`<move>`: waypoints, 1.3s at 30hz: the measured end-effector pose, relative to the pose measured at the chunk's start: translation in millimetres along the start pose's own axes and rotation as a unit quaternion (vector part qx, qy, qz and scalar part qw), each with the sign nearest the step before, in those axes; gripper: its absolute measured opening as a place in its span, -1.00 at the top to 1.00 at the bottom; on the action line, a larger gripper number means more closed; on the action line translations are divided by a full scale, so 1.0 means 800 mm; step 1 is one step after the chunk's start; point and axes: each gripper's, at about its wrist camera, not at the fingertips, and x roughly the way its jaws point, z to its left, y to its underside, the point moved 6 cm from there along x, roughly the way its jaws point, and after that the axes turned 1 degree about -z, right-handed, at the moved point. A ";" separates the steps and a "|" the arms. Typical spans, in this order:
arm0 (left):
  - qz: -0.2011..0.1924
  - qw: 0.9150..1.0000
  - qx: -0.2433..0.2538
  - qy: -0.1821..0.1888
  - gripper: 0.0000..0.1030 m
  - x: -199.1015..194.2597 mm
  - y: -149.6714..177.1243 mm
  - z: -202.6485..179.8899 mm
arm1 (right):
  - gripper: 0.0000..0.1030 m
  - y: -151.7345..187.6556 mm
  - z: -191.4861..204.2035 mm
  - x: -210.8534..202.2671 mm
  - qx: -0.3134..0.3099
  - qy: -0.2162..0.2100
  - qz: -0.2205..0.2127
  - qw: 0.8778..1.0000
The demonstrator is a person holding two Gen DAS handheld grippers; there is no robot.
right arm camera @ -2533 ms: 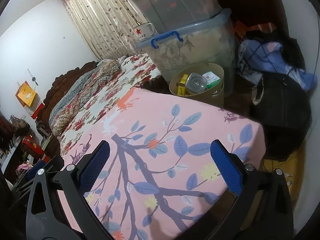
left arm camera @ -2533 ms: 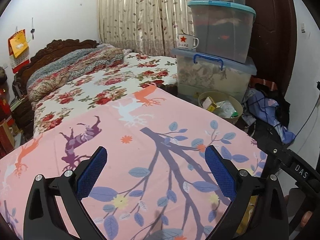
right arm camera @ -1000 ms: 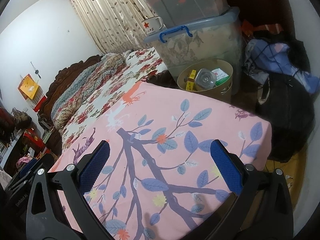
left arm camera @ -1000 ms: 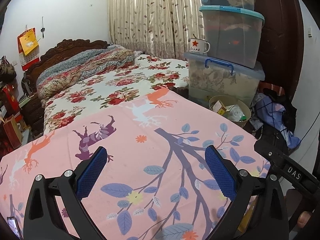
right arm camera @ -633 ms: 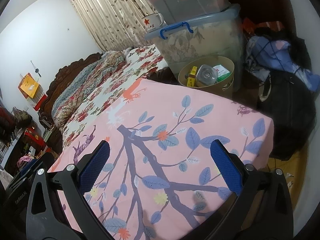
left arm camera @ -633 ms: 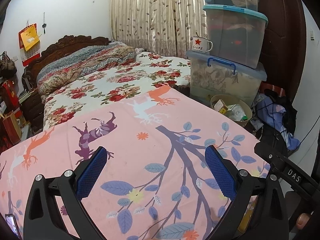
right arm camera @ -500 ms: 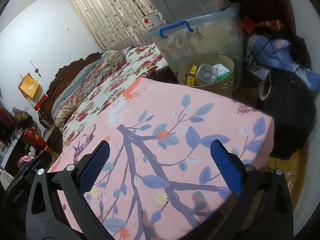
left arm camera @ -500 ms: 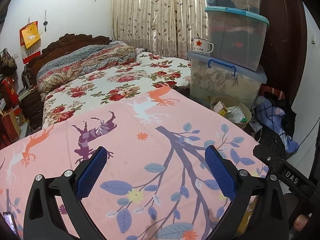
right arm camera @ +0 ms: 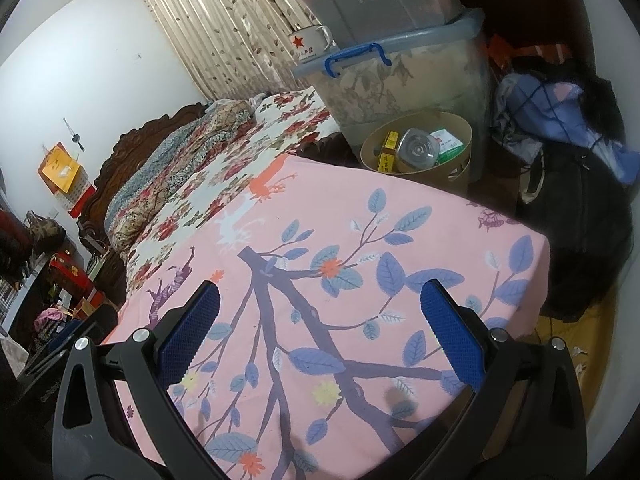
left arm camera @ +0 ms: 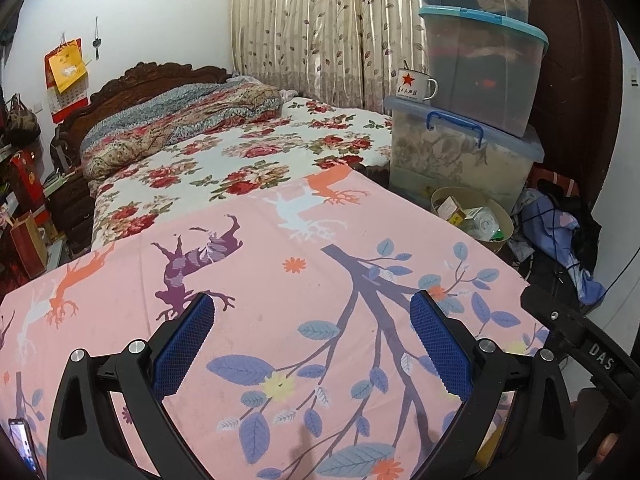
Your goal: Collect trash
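A round tan trash bin (left arm camera: 502, 242) (right arm camera: 460, 176) stands on the floor past the far right corner of the bed. Inside it lie a crushed clear bottle (right arm camera: 418, 150) (left arm camera: 482, 220), a yellow box (right arm camera: 386, 152) and a green-and-white carton (right arm camera: 450, 146). My left gripper (left arm camera: 310, 340) is open over the pink sheet (left arm camera: 260, 288), nothing between its blue pads. My right gripper (right arm camera: 318, 330) is open too, over the same sheet (right arm camera: 340, 300), well short of the bin. No loose trash shows on the bed.
Stacked clear storage boxes (left arm camera: 468, 152) (right arm camera: 400, 72) carry a white star mug (left arm camera: 414, 84) behind the bin. Clothes and a dark bag (right arm camera: 576, 184) are heaped on the floor at right. A floral quilt (left arm camera: 240, 160) and carved headboard (left arm camera: 132, 80) lie beyond; curtains at back.
Both views have drawn back and risen a little from the bed. The grippers stay open and nothing was picked up.
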 end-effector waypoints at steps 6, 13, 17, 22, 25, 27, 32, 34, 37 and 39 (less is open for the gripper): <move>0.002 1.000 0.000 -0.004 -0.83 0.001 0.003 0.003 | -0.93 -0.001 0.003 -0.005 -0.003 -0.001 -0.001 1.000; 0.001 1.000 0.008 -0.011 -0.83 0.000 0.006 0.001 | -0.93 0.000 0.005 -0.004 -0.006 -0.004 0.004 1.000; 0.001 1.000 0.014 -0.013 -0.83 0.000 0.007 -0.003 | -0.93 0.001 0.003 -0.003 -0.003 -0.003 0.004 1.000; 0.003 1.000 0.017 -0.013 -0.83 0.002 0.007 -0.005 | -0.93 0.002 0.001 0.001 -0.002 -0.004 0.008 1.000; 0.003 1.000 0.016 -0.013 -0.83 0.002 0.007 -0.006 | -0.93 0.002 0.001 0.001 -0.002 -0.004 0.009 1.000; 0.003 1.000 0.017 -0.013 -0.83 0.002 0.007 -0.006 | -0.93 0.003 0.001 0.002 -0.002 -0.004 0.009 1.000; 0.003 1.000 0.020 -0.012 -0.83 0.003 0.010 -0.008 | -0.93 0.003 0.002 0.002 -0.001 -0.004 0.009 1.000; 0.003 1.000 0.021 -0.011 -0.83 0.004 0.011 -0.008 | -0.93 0.003 0.002 0.002 -0.001 -0.004 0.009 1.000; 0.004 1.000 0.022 -0.010 -0.83 0.004 0.012 -0.008 | -0.93 0.003 0.002 0.002 -0.002 -0.004 0.010 1.000; 0.004 1.000 0.022 -0.010 -0.83 0.004 0.012 -0.008 | -0.93 0.003 0.002 0.002 -0.002 -0.004 0.011 1.000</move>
